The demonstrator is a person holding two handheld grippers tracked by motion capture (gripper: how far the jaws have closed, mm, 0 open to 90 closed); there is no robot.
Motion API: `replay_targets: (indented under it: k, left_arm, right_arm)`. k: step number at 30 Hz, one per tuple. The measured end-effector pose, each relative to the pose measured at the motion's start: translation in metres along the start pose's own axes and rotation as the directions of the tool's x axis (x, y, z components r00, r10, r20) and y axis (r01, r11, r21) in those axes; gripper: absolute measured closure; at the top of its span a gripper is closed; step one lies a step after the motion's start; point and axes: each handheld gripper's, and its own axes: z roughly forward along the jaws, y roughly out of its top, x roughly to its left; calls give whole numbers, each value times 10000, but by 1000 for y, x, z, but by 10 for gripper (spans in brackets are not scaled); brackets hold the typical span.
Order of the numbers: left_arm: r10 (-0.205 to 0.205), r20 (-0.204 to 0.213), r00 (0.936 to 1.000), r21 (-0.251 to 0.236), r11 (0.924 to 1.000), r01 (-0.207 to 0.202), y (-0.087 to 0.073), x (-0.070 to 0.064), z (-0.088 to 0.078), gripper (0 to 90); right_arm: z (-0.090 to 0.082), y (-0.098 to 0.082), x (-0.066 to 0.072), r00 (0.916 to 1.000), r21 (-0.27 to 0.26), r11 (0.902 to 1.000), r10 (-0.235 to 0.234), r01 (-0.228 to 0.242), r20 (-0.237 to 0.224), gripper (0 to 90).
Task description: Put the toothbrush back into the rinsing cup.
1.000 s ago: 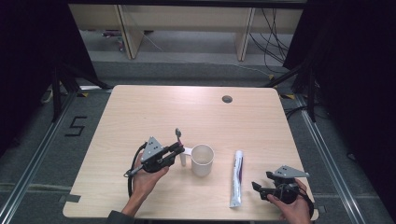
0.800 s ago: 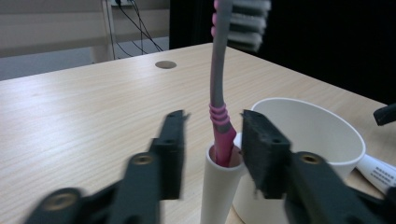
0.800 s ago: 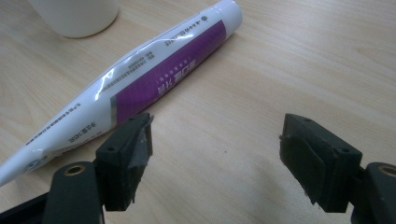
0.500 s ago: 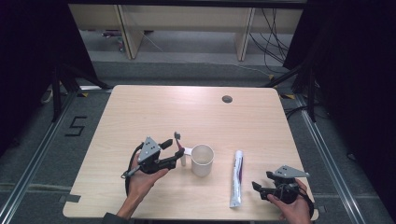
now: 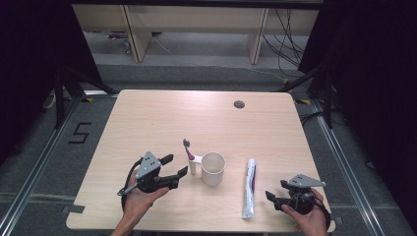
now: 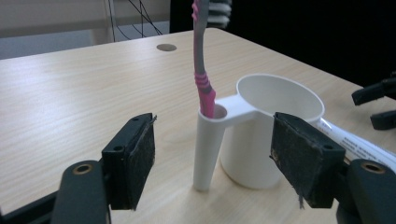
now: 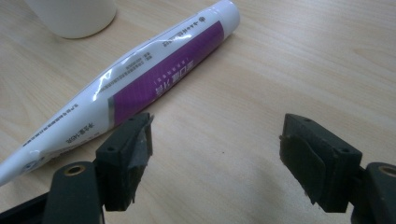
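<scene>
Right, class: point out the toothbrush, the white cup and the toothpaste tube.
toothbrush [image 6: 204, 84], left gripper view, on its pink handle grip.
white cup [image 5: 213, 168], high view, on its side wall.
toothpaste tube [image 7: 154, 74], right gripper view, on its purple label.

Pink-and-grey toothbrush [image 6: 204, 70], white cup [image 6: 271, 130], white-and-purple tube [image 7: 140, 79], black claws.

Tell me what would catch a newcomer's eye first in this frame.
A pink toothbrush stands upright in the side holder of a white cup near the table's middle front. The left gripper, jaws just opened and apart from the holder, sits beside it. Right of the cup lies a white-and-purple toothpaste tube, with the open right gripper next to it.
</scene>
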Motion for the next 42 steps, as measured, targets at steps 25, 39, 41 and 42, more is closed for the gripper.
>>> replay_targets:
  k: [25, 39, 41, 42]
  left_arm:
    - [-104, -83, 9999, 1727, 9849, 116, -49, -8, -38, 243]
    - [157, -115, 9998, 2497, 9683, -124, -69, -14, -55, 236]
    - [282, -42, 9996, 2533, 9670, -262, -70, -17, -56, 235]
    - [368, -44, 9993, 2557, 9661, -345, -70, -19, -57, 232]
  right_arm:
    - [0, -1, -1, 9994, 139, 9993, 358, -358, -20, 265]
    - [1, -2, -1, 9995, 29, 9995, 305, -305, -54, 266]
    - [1, -2, -3, 10000, -43, 10000, -2, 2, 41, 266]
    - [1, -2, -3, 10000, -23, 10000, 23, -23, 85, 266]
